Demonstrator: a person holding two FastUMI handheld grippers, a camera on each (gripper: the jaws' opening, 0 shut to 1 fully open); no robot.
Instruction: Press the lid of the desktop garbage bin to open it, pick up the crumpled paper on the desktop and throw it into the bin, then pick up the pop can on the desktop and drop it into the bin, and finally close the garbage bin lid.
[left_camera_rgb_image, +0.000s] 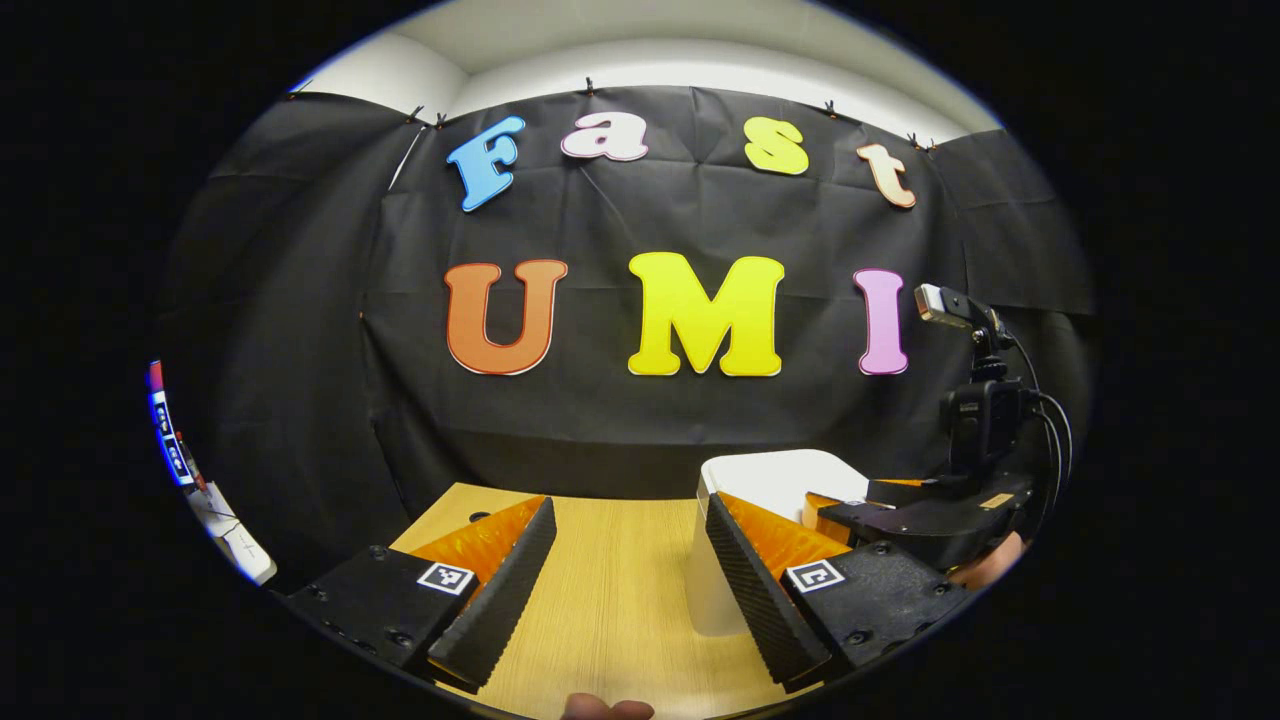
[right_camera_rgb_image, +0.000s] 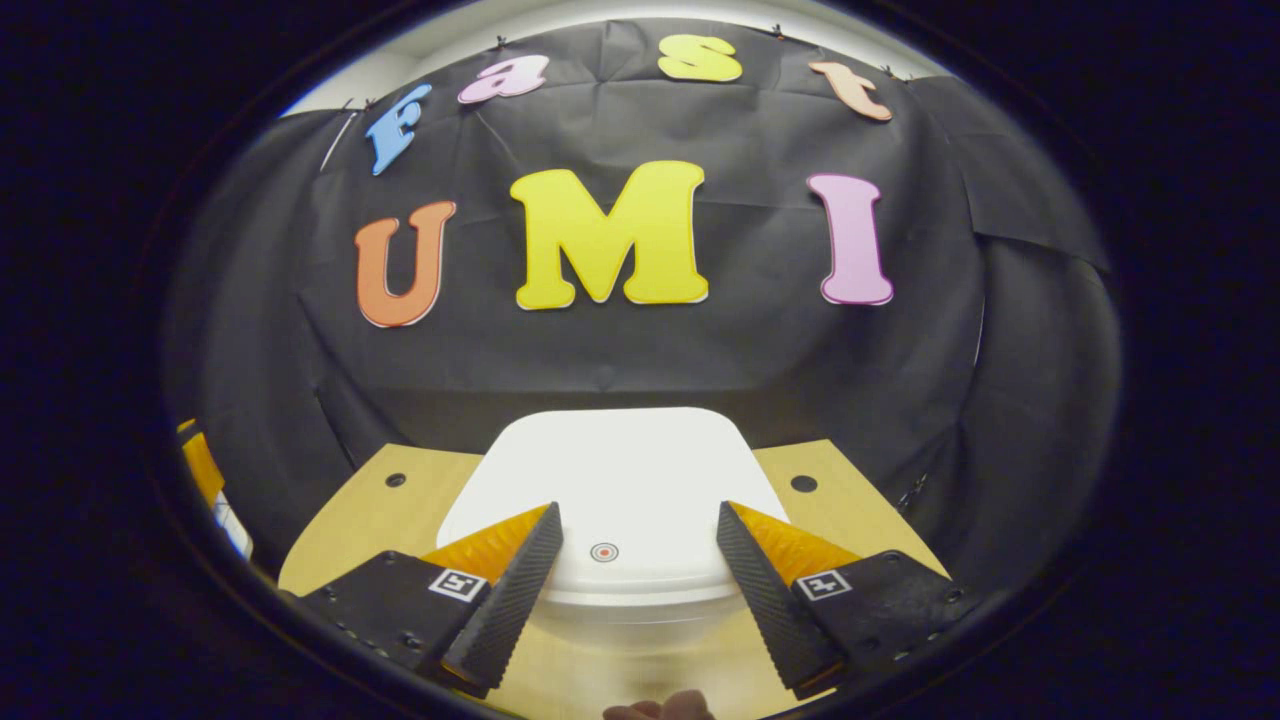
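Note:
A white desktop bin (right_camera_rgb_image: 610, 480) stands on the wooden table with its lid down; a small red ring mark (right_camera_rgb_image: 604, 551) sits near the lid's front edge. My right gripper (right_camera_rgb_image: 635, 590) hovers open just in front of and above that edge, its fingers either side of the mark. In the left gripper view, the bin (left_camera_rgb_image: 770, 480) stands to the right, partly hidden behind my own right finger. My left gripper (left_camera_rgb_image: 630, 590) is open over bare table with nothing between its fingers. The right gripper's body (left_camera_rgb_image: 930, 520) hangs over the bin there.
The wooden table (left_camera_rgb_image: 610, 580) runs back to the black cloth wall. Two dark holes (right_camera_rgb_image: 803, 483) sit in the tabletop beside the bin. A white device with a coloured strip (left_camera_rgb_image: 200, 490) shows at the far left edge.

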